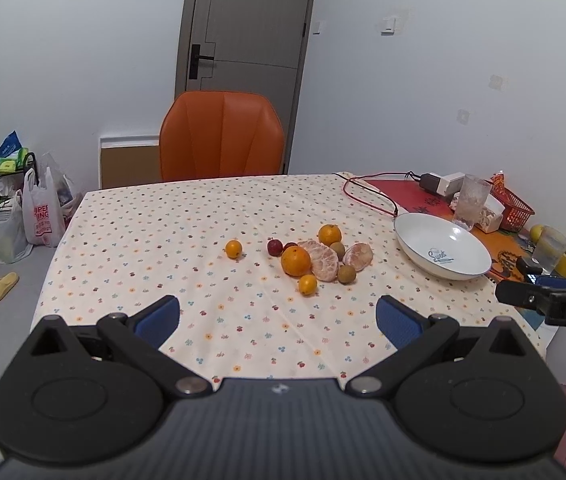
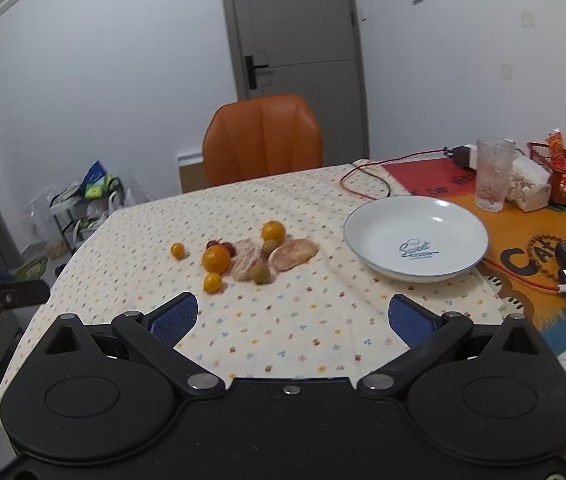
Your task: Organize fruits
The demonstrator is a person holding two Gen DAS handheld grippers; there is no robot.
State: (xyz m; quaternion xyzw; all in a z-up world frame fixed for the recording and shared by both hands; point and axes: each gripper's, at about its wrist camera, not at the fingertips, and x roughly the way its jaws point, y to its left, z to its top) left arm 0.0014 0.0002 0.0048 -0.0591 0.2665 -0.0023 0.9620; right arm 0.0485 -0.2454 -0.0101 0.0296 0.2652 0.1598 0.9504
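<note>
Left gripper (image 1: 277,314) hovers above the near edge of the table (image 1: 143,240), jaws spread wide, nothing between them. Right gripper (image 2: 293,314) likewise: jaws apart, empty, above the near edge.

Fruit sits in a loose cluster mid-table on the flowered cloth: large orange (image 2: 216,259) at the front, second orange (image 2: 273,231) behind, two peeled citrus pieces (image 2: 247,264) (image 2: 294,254), two kiwis (image 2: 259,273) (image 2: 270,246), small red fruits (image 2: 219,245), small orange fruit (image 2: 212,282) nearest the grippers. One more small orange fruit (image 2: 177,250) lies apart, to the left.

White bowl (image 2: 415,236) stands right of the cluster, empty. Drinking glass (image 2: 493,174) behind the bowl.
</note>
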